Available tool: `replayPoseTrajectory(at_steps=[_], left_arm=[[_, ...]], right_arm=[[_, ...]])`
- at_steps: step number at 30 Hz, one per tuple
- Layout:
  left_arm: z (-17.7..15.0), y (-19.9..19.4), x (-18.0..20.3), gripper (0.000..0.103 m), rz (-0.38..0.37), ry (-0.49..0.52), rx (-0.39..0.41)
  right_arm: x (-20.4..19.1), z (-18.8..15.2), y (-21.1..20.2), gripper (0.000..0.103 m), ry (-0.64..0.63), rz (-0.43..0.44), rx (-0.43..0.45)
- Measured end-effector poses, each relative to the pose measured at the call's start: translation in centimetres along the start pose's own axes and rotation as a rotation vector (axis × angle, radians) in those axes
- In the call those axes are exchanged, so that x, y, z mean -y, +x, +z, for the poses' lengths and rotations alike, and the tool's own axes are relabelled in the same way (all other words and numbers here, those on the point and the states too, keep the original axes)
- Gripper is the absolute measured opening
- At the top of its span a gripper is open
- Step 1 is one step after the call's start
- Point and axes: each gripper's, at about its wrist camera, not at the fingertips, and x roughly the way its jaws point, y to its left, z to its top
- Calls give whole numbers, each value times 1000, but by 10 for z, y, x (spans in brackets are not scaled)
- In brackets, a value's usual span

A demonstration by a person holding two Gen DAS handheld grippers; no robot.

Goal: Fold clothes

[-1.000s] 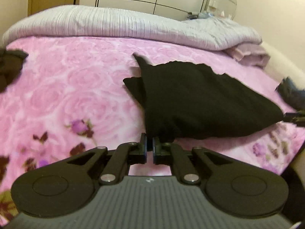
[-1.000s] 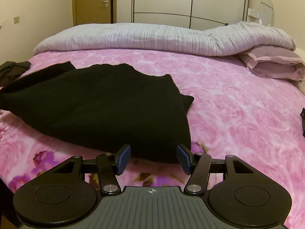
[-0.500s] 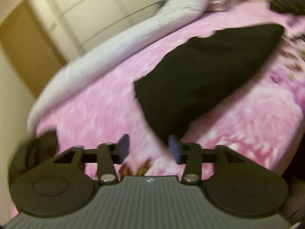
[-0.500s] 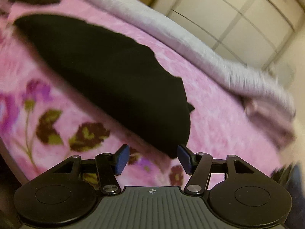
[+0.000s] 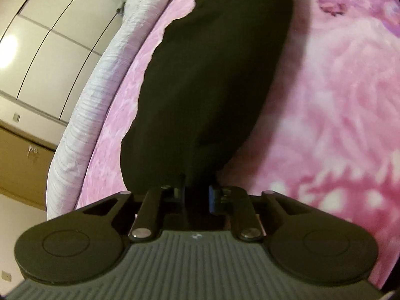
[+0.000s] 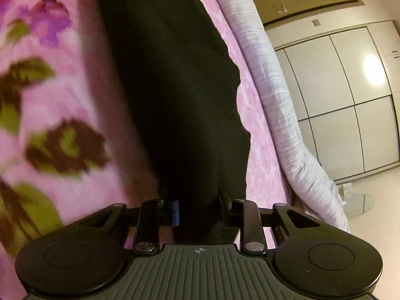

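A folded black garment (image 5: 212, 75) lies on the pink floral bedspread (image 5: 337, 100). Both views are rolled steeply to the side. My left gripper (image 5: 197, 197) is at the garment's near corner. Its jaws are closing, and black cloth fills the narrow gap between the blue pads. In the right wrist view the same garment (image 6: 175, 87) runs up from my right gripper (image 6: 201, 211). Those jaws are closing too, with a thicker bunch of the cloth's other near corner pressed between them. The bedspread (image 6: 50, 100) blurs past on the left.
A rolled lilac-grey striped duvet (image 5: 100, 82) (image 6: 282, 115) lies along the far side of the bed. Behind it stand white wardrobe doors (image 5: 50, 37) (image 6: 350, 100) and a wooden door (image 5: 22, 165). The bed's edge is close under both grippers.
Both grippers rolled hard sideways and dropped to the garment's near edge. The left jaws opened and then closed on the cloth. The right jaws went from wide apart to closed on it.
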Motion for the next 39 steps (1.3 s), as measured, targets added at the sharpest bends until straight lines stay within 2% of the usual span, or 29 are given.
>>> replayPoseTrajectory(at_steps=[3,7,10,12,14,15,17,18,22,23,27,32,36,39], left_arm=[[-2,-13,1,8,-25,-18,8],[3,-70,-6,8,-119,-98,79],[12,-103,20,8,-203,-82,128],[17,-107,47,9,-244,-59,129],[14,-105,65,12,-235,-26,116],[11,-104,68,12,-223,-18,111],[3,-106,59,15,-240,-77,102],[-1,-108,52,17,-254,-118,97],[-22,-122,35,19,-302,-241,61],[-29,-127,34,19,-307,-257,48],[-52,-146,21,19,-321,-334,27],[-56,-155,-18,19,-269,-457,73],[-29,-141,-39,24,-235,-481,154],[0,-119,-45,25,-252,-505,208]], right_arm=[[5,-6,-4,20,11,3,8],[17,-18,-36,19,44,-30,4],[13,-44,-58,19,67,-21,-42],[1,-60,-66,19,81,-9,-72],[-15,-74,-70,20,94,1,-96],[-19,-75,-71,20,101,-16,-89],[-25,-76,-72,21,118,-46,-77],[-22,-78,-73,23,137,-49,-78],[-17,-81,-74,46,134,-95,-146],[-15,-84,-78,47,160,-103,-164],[3,-86,-99,49,365,-87,-202],[32,-71,-124,50,681,-33,-131],[61,-71,-114,51,1005,65,-88],[81,-83,-101,51,1255,114,-70]])
